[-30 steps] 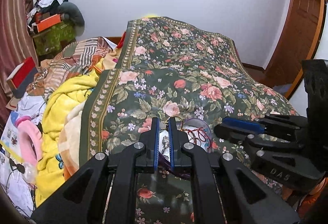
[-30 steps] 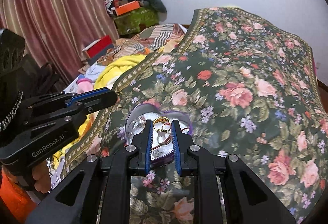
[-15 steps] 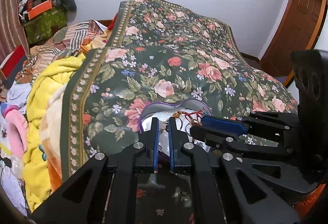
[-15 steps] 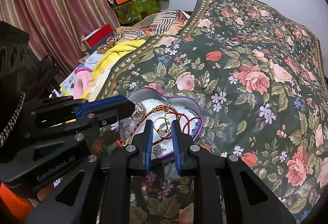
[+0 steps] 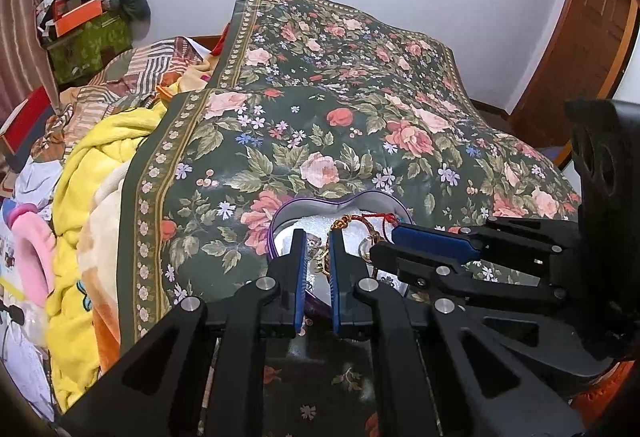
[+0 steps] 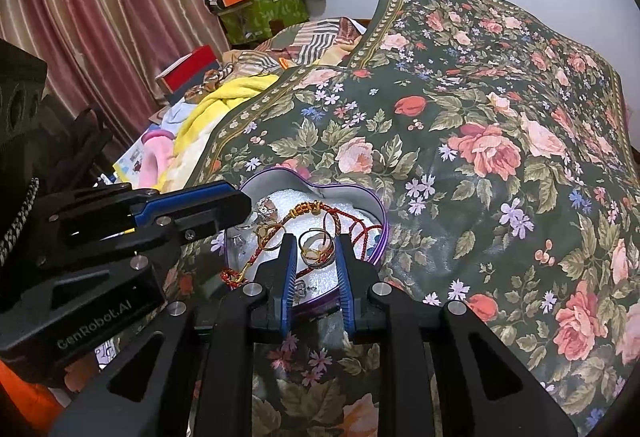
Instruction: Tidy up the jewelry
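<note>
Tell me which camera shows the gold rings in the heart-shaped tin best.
The right wrist view: the gold rings lie in plain sight between the right tongs, on the white lining of the heart-shaped tin. In the left wrist view, both tongs mostly hide them; I can't pick them out.

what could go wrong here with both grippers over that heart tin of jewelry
1. The gold rings lie tangled against the red cord bracelet, so a pinch by the right gripper may drag the cord out too.
2. The left gripper and the right one crowd the same heart-shaped tin and could collide.
3. The tin sits on a soft floral bedspread and might tip if pushed.
</note>
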`<state>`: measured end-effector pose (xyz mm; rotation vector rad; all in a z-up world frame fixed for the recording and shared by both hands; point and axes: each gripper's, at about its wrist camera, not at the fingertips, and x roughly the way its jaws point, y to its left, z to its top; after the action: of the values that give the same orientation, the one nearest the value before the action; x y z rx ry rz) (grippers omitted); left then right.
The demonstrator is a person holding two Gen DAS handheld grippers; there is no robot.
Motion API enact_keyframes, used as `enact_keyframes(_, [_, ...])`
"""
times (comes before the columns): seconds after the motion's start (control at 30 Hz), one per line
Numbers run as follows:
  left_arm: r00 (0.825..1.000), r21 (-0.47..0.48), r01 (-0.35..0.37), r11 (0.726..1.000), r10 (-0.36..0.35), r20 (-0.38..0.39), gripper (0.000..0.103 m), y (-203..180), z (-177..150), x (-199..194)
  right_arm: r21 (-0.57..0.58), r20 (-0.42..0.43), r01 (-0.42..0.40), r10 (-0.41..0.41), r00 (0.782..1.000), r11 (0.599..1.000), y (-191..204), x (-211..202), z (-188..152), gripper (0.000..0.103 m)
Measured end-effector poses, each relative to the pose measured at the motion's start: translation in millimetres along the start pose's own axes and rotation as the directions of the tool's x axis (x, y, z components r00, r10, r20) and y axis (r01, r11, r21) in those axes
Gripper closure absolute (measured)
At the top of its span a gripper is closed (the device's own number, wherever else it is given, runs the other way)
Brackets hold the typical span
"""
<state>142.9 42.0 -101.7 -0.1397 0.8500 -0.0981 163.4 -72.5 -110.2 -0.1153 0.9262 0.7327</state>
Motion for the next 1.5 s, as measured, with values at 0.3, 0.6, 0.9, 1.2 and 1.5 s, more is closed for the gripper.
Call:
enact_keyframes(0.3, [0.999, -0.004, -0.006, 1.000, 0.006, 0.042, 0.088, 0, 6, -24, 0.015, 0.064, 0.033, -0.034, 0.997, 0.999, 0, -25, 5, 0.063])
enact_keyframes(0.6, [0.986, -0.012, -0.034, 0.999, 0.035, 0.162, 0.084, -9, 13, -79, 0.037, 0.226, 0.070, -0.076, 0.971, 0.997, 4, -96, 12, 0.063])
enact_keyframes(0.9, [0.904, 0.013, -0.080, 0.997, 0.067, 0.423, 0.083, -42, 12, -182, 0.035, 0.501, 0.103, -0.107, 0.859, 0.994, 35, -198, 11, 0.062])
enact_keyframes(1.2, [0.765, 0.010, -0.176, 0.984, 0.131, 0.630, 0.052, -71, -15, -257, 0.027, 0.658, 0.194, -0.163, 0.735, 0.981, 78, -250, -8, 0.043])
enact_keyframes(1.5, [0.714, -0.035, -0.221, 0.975, 0.186, 0.675, 0.014, -70, -36, -281, 0.068, 0.680, 0.259, -0.235, 0.694, 0.963, 88, -253, -18, 0.010])
